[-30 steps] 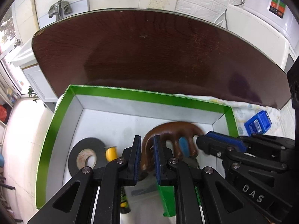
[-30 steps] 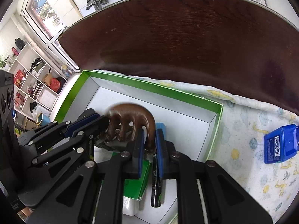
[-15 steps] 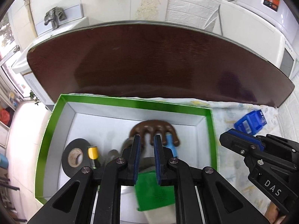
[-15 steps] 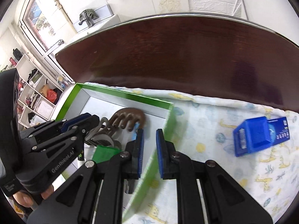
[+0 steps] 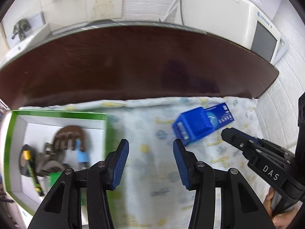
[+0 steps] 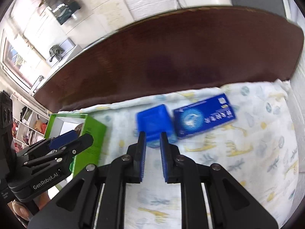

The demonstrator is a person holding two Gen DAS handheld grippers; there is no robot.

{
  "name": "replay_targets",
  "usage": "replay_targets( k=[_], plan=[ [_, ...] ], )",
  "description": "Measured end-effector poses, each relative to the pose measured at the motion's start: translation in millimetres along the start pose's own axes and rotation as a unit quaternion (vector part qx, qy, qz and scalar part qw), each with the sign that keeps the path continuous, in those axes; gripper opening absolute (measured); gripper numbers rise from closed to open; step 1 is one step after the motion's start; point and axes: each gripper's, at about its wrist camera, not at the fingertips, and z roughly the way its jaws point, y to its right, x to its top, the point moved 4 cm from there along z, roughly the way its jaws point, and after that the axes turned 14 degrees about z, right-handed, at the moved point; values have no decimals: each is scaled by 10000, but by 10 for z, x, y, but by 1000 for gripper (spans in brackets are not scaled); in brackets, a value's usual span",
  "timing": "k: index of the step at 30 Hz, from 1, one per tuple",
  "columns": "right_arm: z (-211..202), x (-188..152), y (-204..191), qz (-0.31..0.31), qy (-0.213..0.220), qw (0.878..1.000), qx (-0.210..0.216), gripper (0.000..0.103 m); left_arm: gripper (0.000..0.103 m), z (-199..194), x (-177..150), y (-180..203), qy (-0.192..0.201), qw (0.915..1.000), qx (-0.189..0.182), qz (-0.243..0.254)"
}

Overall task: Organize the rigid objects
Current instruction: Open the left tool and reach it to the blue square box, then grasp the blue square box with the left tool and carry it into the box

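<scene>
My left gripper (image 5: 150, 148) hangs over the patterned cloth (image 5: 152, 181), its jaws opening with nothing between them. To its left stands the green box (image 5: 57, 113), which holds a brown wooden comb (image 5: 68, 135), a black tape roll (image 5: 22, 158) and other small items. A small blue bin (image 5: 192, 127) and a flat blue card box (image 5: 221, 117) lie on the cloth ahead to the right. My right gripper (image 6: 152, 136) hovers just short of the blue bin (image 6: 154, 122), its jaws nearly together and holding nothing. The flat blue box (image 6: 204, 118) lies right of the bin.
The dark brown table (image 5: 133, 66) runs behind the cloth, with a white appliance (image 5: 238, 19) past its far edge. In the right wrist view the green box (image 6: 91, 133) sits close behind my left gripper (image 6: 82, 137). A person's hand (image 5: 280, 210) holds the right gripper's handle.
Both grippers let go of the brown comb, which stays in the green box. They swung right over the cloth toward the blue bin. The left jaws opened wide; the right stayed nearly together.
</scene>
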Motion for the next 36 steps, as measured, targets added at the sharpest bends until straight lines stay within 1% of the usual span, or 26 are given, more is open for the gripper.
replay_targets(
  k=[3, 6, 9, 12, 16, 18, 20, 21, 22, 23, 25, 27, 33, 36],
  plan=[
    [85, 56, 165, 125, -189, 9997, 133, 16, 49, 193, 79, 159, -151, 9997, -154, -91],
    [184, 99, 225, 134, -379, 9987, 317, 16, 49, 314, 137, 214, -223, 9992, -201, -259],
    [261, 162, 199, 39, -443, 9981, 433, 16, 49, 393, 183, 240, -245, 9985, -185, -444],
    [340, 211, 165, 20, -538, 9976, 439, 19, 49, 456, 223, 228, -283, 9980, -162, -549],
    [408, 291, 173, 110, -641, 9959, 621, 20, 48, 584, 257, 204, -376, 9966, -282, -671],
    [436, 304, 188, 213, -740, 9940, 772, 20, 46, 610, 270, 192, -340, 9956, -429, -759],
    [470, 286, 195, 319, -921, 9901, 1005, 20, 35, 614, 290, 196, -330, 9949, -568, -769],
    [486, 283, 193, 342, -973, 9888, 1083, 21, 33, 611, 296, 202, -333, 9947, -606, -762],
    [495, 285, 182, 311, -966, 9887, 1100, 20, 30, 609, 298, 210, -339, 9946, -628, -756],
    [507, 285, 168, 259, -968, 9887, 1116, 20, 25, 608, 299, 215, -326, 9944, -660, -762],
    [554, 263, 150, 195, -1074, 9875, 1135, 21, 20, 594, 299, 234, -293, 9944, -682, -749],
    [543, 240, 164, 243, -1075, 9870, 1171, 21, 19, 591, 300, 257, -280, 9952, -644, -676],
    [452, 108, 127, 216, -1101, 9880, 1057, 21, 17, 553, 252, 246, -321, 9947, -727, -654],
    [401, 67, 104, 222, -1082, 9877, 1106, 21, 17, 483, 223, 238, -275, 9953, -693, -613]
  ],
)
